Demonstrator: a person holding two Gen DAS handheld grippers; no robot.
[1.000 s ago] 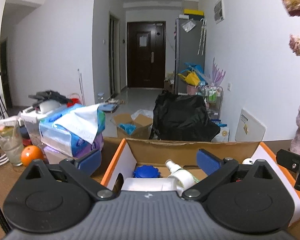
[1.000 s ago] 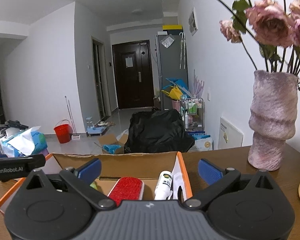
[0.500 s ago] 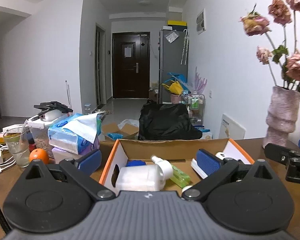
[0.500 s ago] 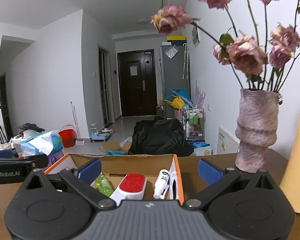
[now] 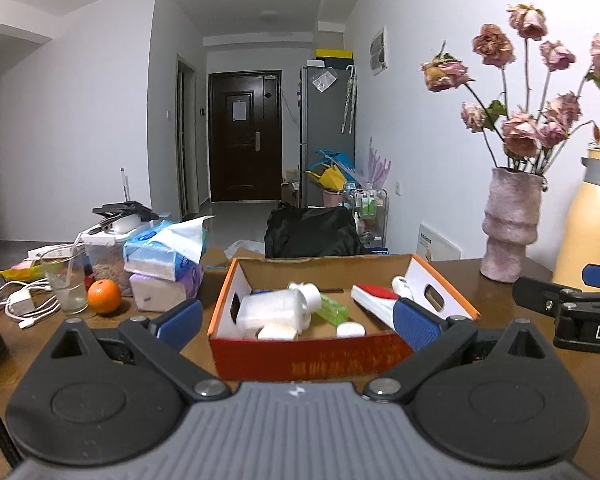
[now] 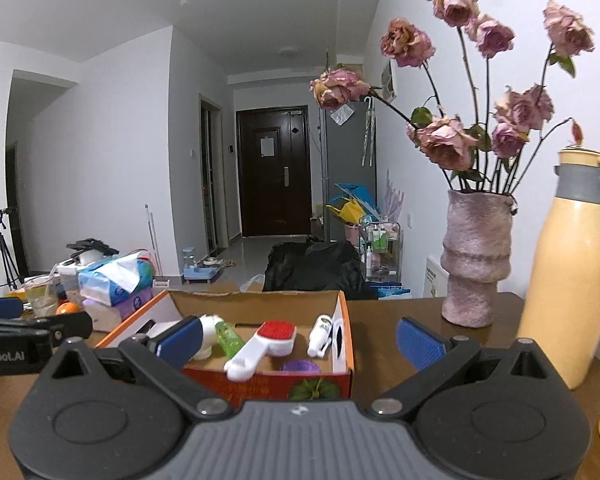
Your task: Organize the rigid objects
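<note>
Both ribbed-padded tools, left tool and right tool, gape empty before the rectangular cardboard box.

A pink vase of dried roses stands beside a yellow flask.

We shot low over the table from both wrists, side by side, facing the far door; both views shared the near box, with the vase at right.
</note>
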